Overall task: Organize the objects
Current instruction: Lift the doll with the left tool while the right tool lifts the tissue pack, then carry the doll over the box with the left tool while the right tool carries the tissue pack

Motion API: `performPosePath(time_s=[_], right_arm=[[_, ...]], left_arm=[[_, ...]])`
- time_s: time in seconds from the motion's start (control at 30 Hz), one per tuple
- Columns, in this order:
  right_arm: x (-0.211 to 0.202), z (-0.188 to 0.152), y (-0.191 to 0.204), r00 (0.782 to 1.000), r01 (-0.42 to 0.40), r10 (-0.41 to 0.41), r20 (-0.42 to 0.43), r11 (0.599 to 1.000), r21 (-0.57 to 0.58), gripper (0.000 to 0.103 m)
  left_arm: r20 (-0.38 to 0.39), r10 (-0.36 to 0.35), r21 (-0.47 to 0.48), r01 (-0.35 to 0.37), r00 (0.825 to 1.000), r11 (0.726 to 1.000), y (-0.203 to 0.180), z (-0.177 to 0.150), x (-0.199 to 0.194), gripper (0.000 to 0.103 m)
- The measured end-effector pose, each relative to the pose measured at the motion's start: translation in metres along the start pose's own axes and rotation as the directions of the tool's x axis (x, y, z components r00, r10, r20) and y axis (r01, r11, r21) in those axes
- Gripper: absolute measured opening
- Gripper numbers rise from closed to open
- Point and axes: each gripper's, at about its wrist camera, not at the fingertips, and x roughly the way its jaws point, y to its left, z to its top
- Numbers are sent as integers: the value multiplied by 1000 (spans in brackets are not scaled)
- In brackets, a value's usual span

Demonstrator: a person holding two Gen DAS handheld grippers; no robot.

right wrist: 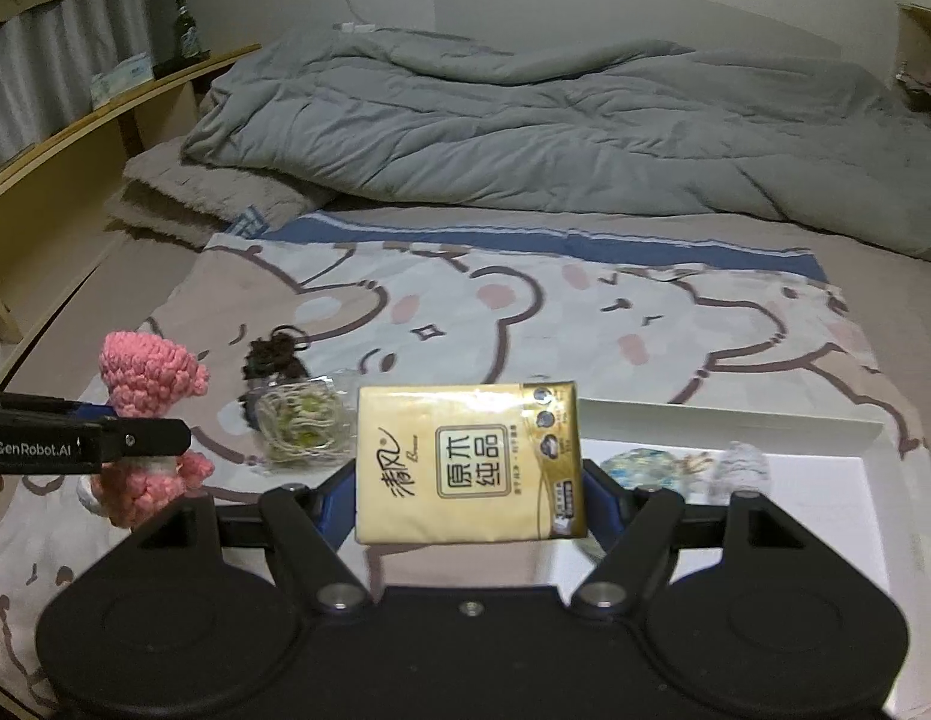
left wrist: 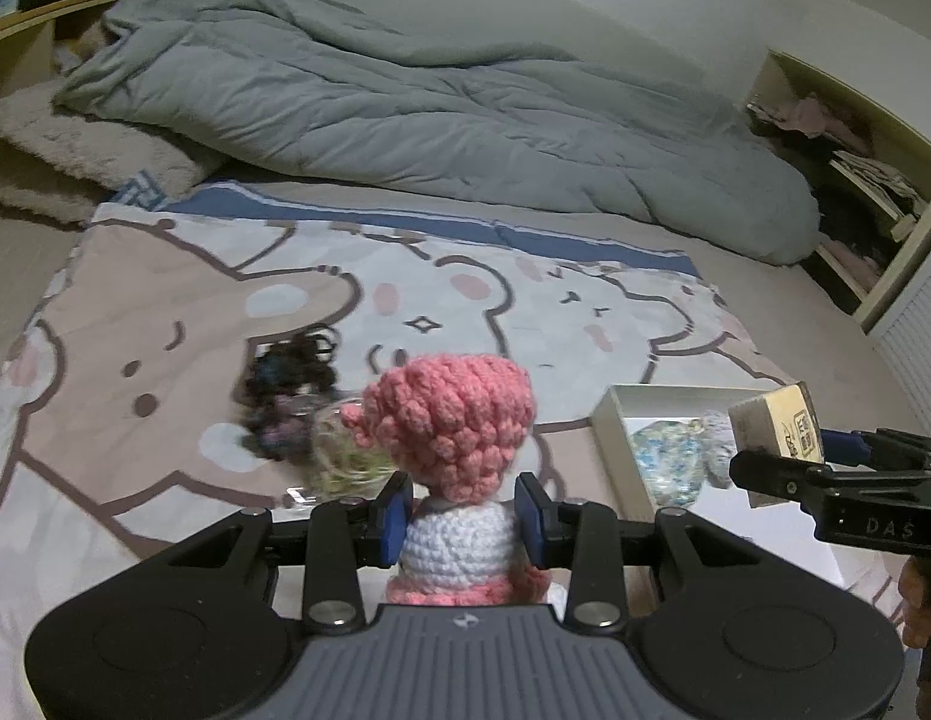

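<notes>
We've got the left gripper (left wrist: 465,516) pinching a crochet doll (left wrist: 459,480) at its white middle, blue pads tight on both sides; pink head up, held above the bear blanket (left wrist: 165,312). In the right wrist view the same doll (right wrist: 147,420) shows at far left w/ the left gripper (right wrist: 135,441) clamped across it.

Our right gripper (right wrist: 468,498) is pinching a tissue pack (right wrist: 471,462), gold wrapper w/ the printed face toward the cam, pack upright between the fingers. From the left cam the pack (left wrist: 777,426) sits edge-on in the right gripper (left wrist: 825,468), over the near corner of the white box (left wrist: 615,420).

Box lies on the blanket at right, open top. Inside: a blue-speckled ball (right wrist: 639,465) and a pale grey knit item (right wrist: 744,468), side by side.

Btwn doll and pack on the blanket: a clear bag of pale string (right wrist: 306,426), and just behind it a dark tangle of hair ties (right wrist: 273,360). Grey duvet (right wrist: 555,120) bunched at the far end of the bed.
</notes>
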Motion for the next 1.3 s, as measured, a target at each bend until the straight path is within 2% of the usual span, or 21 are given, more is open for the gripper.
performPosePath(time_s=[0.47, 0.77, 1.07, 1.3], right_arm=[[-21, -14, -74, 996, 86, -87, 6, 993, 80, 74], [-36, -34, -126, 989, 145, -145, -7, 980, 139, 74], [-43, -59, -174, 980, 198, -194, -40, 961, 193, 74], [-44, -78, -200, 974, 224, -211, -82, 952, 211, 74]], left_arm=[[-25, -141, 31, 142, 990, 989, -76, 4, 31, 39], [-60, -267, -4, 267, 962, 964, -117, -1, 59, 39], [-84, -441, -80, 435, 893, 897, -154, -21, 90, 39], [-81, -595, -178, 576, 799, 798, -182, -42, 116, 38]])
